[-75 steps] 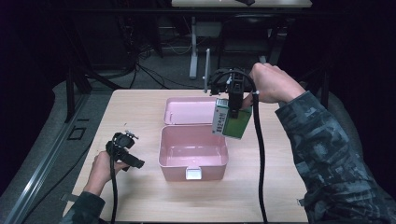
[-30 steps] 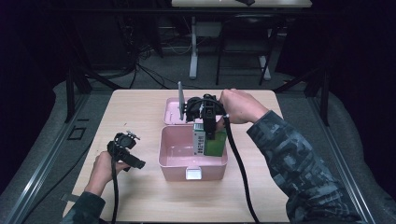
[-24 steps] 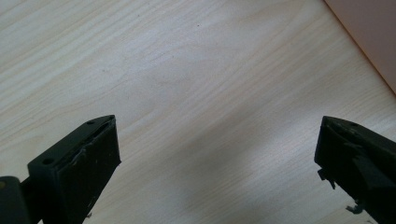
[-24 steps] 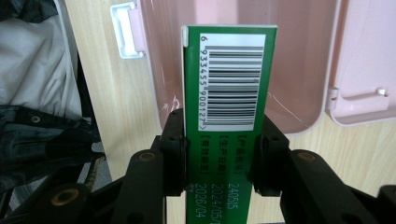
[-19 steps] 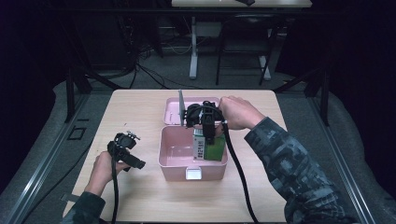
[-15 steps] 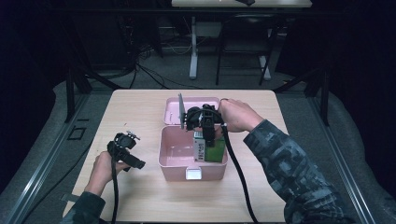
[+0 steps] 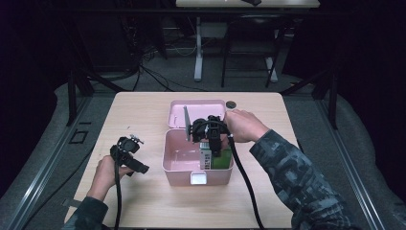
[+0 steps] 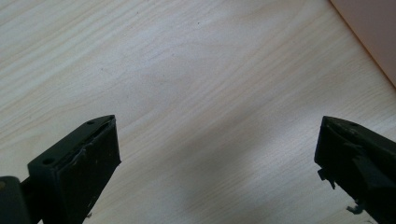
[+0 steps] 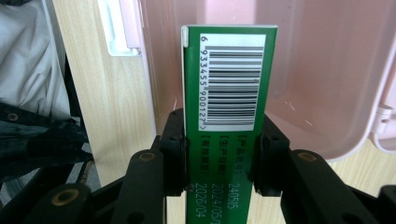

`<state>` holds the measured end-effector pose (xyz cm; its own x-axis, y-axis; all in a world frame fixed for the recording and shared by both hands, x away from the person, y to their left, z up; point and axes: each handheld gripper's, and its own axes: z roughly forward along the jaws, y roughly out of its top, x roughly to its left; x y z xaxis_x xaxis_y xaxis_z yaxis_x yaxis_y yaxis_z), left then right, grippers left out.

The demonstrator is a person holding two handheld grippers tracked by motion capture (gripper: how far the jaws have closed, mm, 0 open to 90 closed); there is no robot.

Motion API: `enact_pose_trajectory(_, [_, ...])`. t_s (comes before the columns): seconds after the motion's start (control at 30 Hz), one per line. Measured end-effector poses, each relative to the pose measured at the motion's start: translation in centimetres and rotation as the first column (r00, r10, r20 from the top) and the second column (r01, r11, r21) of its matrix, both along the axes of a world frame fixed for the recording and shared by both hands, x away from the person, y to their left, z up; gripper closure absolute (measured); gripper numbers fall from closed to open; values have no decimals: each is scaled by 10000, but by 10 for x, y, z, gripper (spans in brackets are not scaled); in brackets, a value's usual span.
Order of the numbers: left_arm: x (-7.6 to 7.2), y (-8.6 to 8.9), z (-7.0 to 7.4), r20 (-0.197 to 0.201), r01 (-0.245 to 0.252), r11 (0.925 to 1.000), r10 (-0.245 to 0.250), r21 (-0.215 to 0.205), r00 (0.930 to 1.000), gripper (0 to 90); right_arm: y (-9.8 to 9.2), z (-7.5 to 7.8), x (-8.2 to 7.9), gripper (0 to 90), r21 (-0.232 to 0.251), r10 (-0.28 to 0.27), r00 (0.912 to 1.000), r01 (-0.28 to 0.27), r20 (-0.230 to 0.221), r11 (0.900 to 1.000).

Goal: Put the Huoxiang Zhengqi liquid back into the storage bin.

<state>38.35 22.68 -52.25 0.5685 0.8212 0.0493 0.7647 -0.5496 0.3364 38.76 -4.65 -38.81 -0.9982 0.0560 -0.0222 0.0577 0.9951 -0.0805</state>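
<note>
A person's right tool (image 7: 214, 143) clamps a green carton (image 9: 227, 93) by its narrow sides and holds it upright inside the open pink box (image 7: 178, 165), at the box's 3 o'clock wall, with the box at the centre of the bench (image 7: 143, 110). The left tool (image 7: 128, 153), jaws spread wide and holding nothing, rests at the bench's 8 o'clock. Let go too high, the carton could topple against the wall or catch on the rim; pushed sideways, the light box could skid. On the carton a white barcode panel reads 6 933455 900127, with Chinese characters below it and the dates 240515 and 2024/05; a further date is partly hidden.
</note>
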Motion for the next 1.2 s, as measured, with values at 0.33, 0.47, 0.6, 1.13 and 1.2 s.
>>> enact_pose_trajectory(0.33, [0,1,-1,3,-32,10000,32,-11,10000,2,2,-18,-2,625,-131,267,9996,-268,-83,9996])
enact_pose_trajectory(0.47, [0,0,-1,-6,-7,10000,7,9,10000,2,2,-24,-3,625,-146,302,9995,-304,-136,9994])
enact_pose_trajectory(0.6, [0,0,-1,-16,-20,10000,20,23,10000,2,2,-27,-4,622,-119,255,9996,-257,-149,9996])
enact_pose_trajectory(1.13, [1,1,-2,-35,-53,10000,53,73,10000,1,-9,-32,-4,623,355,258,9991,-246,-348,9991])
enact_pose_trajectory(1.2, [0,0,-2,-29,-42,10000,42,77,10000,2,-9,-32,-5,629,386,325,9990,-313,-305,9988])
